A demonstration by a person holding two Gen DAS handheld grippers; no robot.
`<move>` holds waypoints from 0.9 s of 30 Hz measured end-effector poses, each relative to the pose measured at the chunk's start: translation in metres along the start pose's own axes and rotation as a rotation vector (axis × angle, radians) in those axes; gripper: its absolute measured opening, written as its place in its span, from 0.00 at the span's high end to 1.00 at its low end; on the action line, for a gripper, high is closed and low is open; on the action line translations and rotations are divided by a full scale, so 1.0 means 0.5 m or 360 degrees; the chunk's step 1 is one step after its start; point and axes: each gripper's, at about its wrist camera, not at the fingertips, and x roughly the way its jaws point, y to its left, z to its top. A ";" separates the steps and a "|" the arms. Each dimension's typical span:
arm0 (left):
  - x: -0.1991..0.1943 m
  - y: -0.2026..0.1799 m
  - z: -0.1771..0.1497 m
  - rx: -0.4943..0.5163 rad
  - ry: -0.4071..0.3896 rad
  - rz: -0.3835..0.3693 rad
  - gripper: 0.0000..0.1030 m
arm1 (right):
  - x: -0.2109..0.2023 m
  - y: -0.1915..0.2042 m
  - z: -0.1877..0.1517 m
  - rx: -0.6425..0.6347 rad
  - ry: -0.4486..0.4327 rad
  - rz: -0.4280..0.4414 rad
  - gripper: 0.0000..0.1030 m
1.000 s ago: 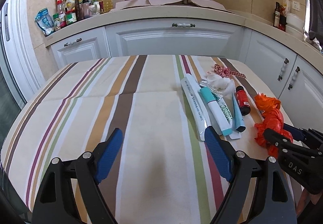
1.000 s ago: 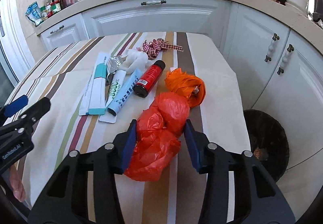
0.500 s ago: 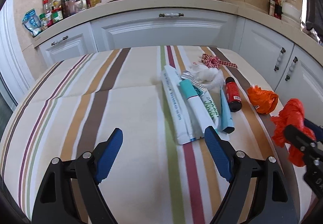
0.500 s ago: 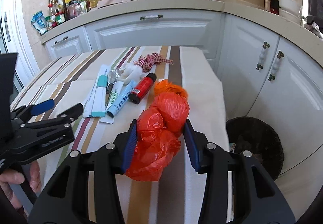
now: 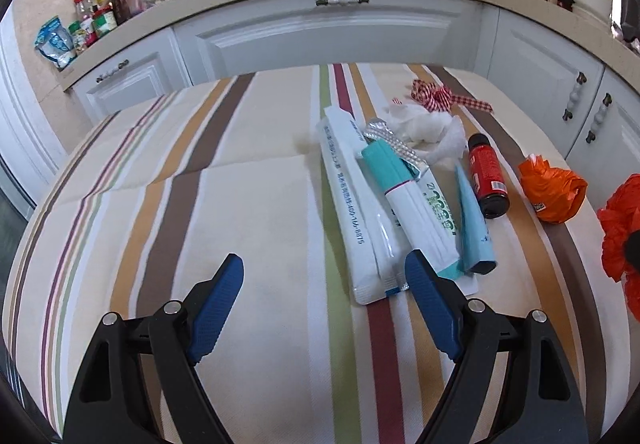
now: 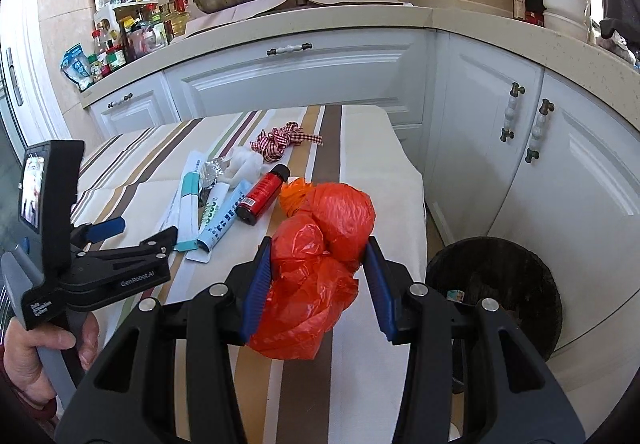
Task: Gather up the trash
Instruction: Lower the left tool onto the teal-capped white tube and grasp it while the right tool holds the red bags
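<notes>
Currently, one red plastic bag (image 6: 316, 264) clamped in right hand-held gripper (image 6: 318, 276), long axis along fingers, above bench (image 6: 372, 179) edge | one orange bag (image 5: 554, 189) on bench | one bin (image 6: 496, 292) on floor | left hand-held gripper (image 5: 324, 304) apart, empty

Two plastic bags: one red (image 6: 320, 268), one orange (image 5: 554, 189). Two tubes (image 5: 412, 199) (image 5: 474, 219), one red bottle (image 5: 486, 175), one long white packet (image 5: 346, 211), one checked ribbon (image 5: 440, 96), one bin (image 6: 504, 280) at four o'clock.

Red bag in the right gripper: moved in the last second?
Yes. The red bag, clamped in the right gripper, has lifted off the table and shifted right toward the bin.
</notes>
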 end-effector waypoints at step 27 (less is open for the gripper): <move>0.031 0.023 0.024 -0.0040 0.0032 -0.0118 0.54 | -0.012 -0.032 0.005 0.0049 -0.0036 -0.0029 0.57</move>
